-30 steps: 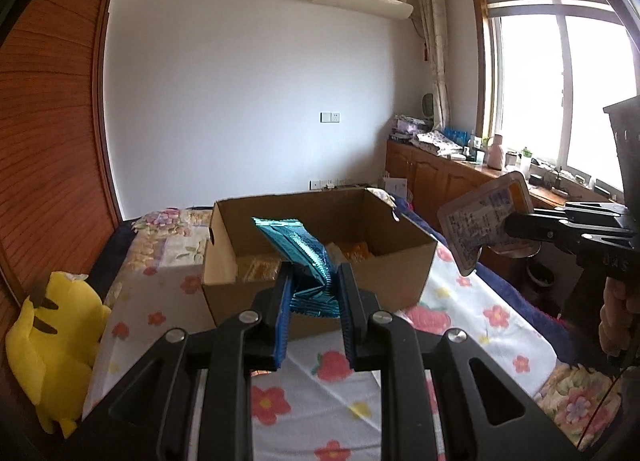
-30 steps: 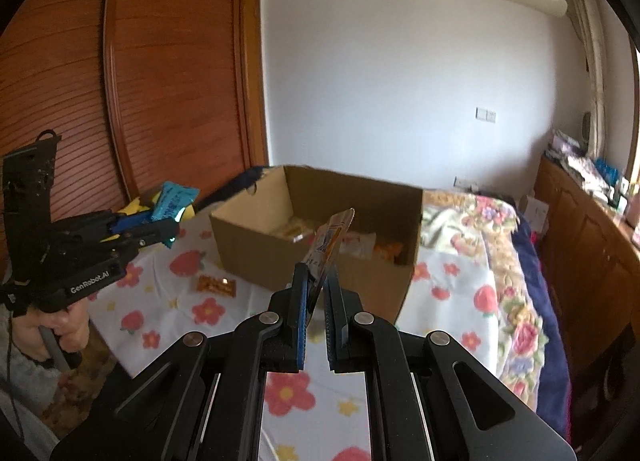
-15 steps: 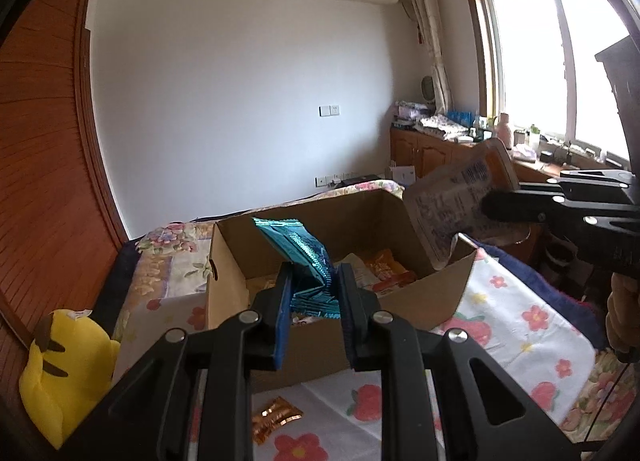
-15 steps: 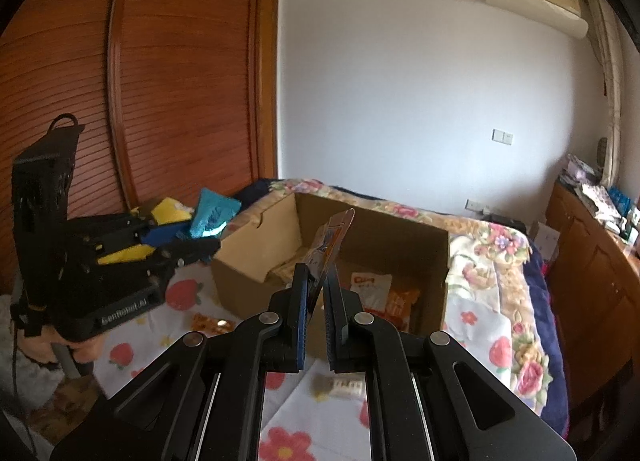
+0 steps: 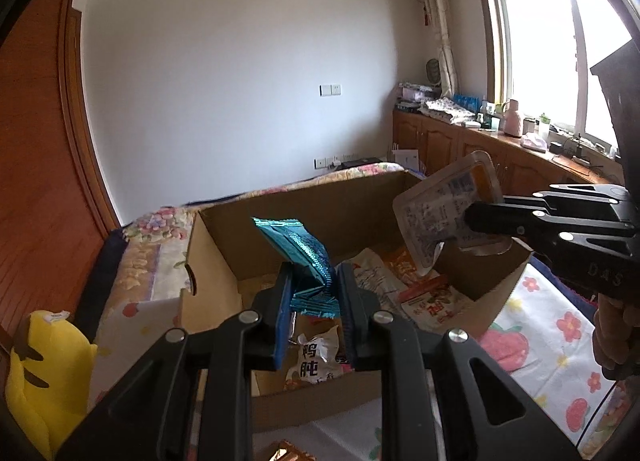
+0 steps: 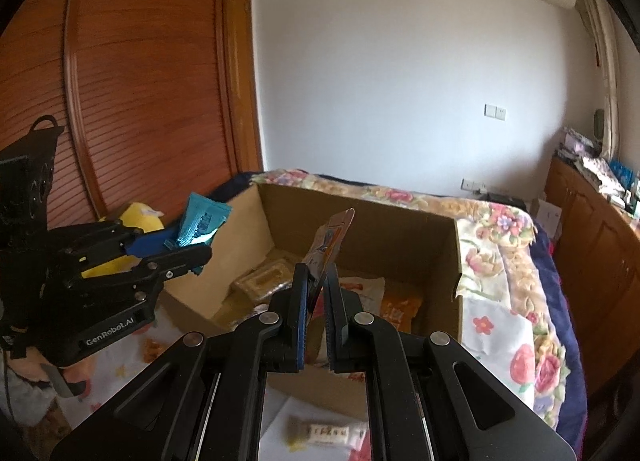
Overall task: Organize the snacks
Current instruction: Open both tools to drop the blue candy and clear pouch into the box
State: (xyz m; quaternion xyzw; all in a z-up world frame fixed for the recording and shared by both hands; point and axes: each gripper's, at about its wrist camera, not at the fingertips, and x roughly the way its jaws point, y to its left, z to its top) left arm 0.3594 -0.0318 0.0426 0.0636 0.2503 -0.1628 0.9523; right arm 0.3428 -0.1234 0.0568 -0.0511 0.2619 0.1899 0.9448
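Here two tongs hang over one open cardboard box (image 5: 224,261) that sits on a bed (image 6: 516,261) spread with a flowered sheet. The left tongs (image 5: 313,293) are clamped on one shiny teal snack packet (image 5: 298,245), which stands up between the blue pads above the box's near left part; in the right wrist view the same packet (image 6: 202,221) shows beside the box's left wall. The right tongs (image 6: 316,293) are closed tight on one flat pouch (image 6: 330,241), seen edge-on and tilted, above the middle of the box; from the left wrist view that pouch (image 5: 444,209), pale with small print and an orange patch, hangs over the box's right side. Inside the box lie several snacks: one white bag with dark characters (image 5: 316,357) near the front wall, one red and white bag (image 5: 432,301) toward the right, one orange bag (image 6: 400,309), and one clear tray of pale biscuits (image 6: 264,281) at the left; how many more lie under them cannot be told. Outside the box, on the sheet, one small white bar (image 6: 328,431) lies in front, blurred, and one golden wrapper (image 5: 286,455) shows at the bottom edge. One yellow plush toy (image 5: 44,373) rests at the left of the bed. A hand (image 5: 612,341) grips the handle of the right tongs.
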